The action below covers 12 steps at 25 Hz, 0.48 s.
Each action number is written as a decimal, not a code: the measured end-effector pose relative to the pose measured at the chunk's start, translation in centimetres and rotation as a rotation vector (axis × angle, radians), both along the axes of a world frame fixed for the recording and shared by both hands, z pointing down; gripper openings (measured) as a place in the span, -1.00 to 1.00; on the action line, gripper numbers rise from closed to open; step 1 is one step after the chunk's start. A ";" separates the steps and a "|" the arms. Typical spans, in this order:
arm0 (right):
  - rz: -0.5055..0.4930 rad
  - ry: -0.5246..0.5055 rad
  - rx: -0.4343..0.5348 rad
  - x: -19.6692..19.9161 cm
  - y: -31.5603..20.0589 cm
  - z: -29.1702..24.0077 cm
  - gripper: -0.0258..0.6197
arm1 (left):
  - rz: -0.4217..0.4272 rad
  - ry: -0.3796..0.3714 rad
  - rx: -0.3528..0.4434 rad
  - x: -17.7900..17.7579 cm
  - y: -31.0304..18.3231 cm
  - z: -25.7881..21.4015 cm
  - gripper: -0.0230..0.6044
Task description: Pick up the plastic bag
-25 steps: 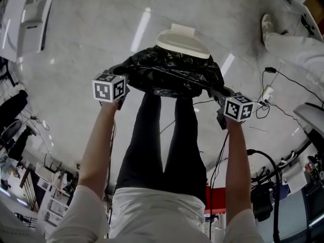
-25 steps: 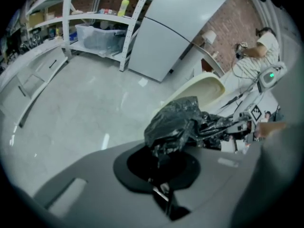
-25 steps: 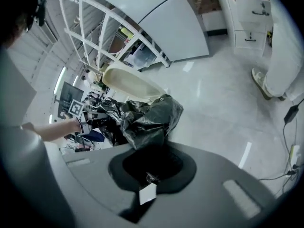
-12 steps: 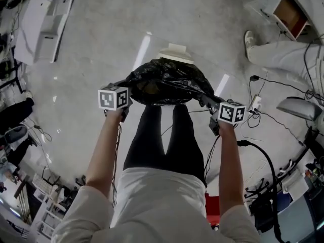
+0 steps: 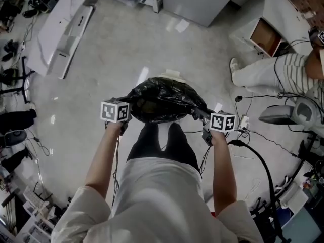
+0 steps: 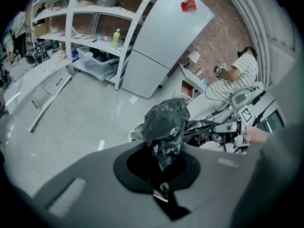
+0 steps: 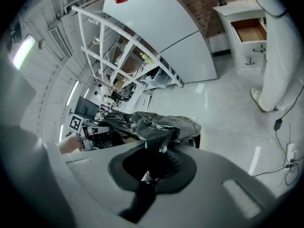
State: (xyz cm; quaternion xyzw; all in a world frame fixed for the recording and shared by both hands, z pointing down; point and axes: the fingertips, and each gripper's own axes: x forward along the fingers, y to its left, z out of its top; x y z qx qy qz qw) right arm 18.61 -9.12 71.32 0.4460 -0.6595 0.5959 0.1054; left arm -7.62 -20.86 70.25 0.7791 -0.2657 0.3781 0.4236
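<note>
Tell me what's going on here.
A person has the left claw and the right claw each shut on one end of a black plastic bag. The bag hangs stretched between them, clear of the floor. A second person stands off to the right.

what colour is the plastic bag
Black, with a glossy crinkled sheen. The plastic bag shows best in the head view.

plastic bag [image 5: 162,103]: thin plastic film, crinkled, glossy
floor [image 5: 96,75]: smooth, polished, reflecting the lights
shirt [image 5: 157,196]: matt white cloth
</note>
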 end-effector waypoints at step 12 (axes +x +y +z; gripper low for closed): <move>-0.037 0.044 0.210 -1.8 -0.4 -15.1 -0.91 | -0.037 0.169 0.120 -1.2 0.7 -16.0 -0.90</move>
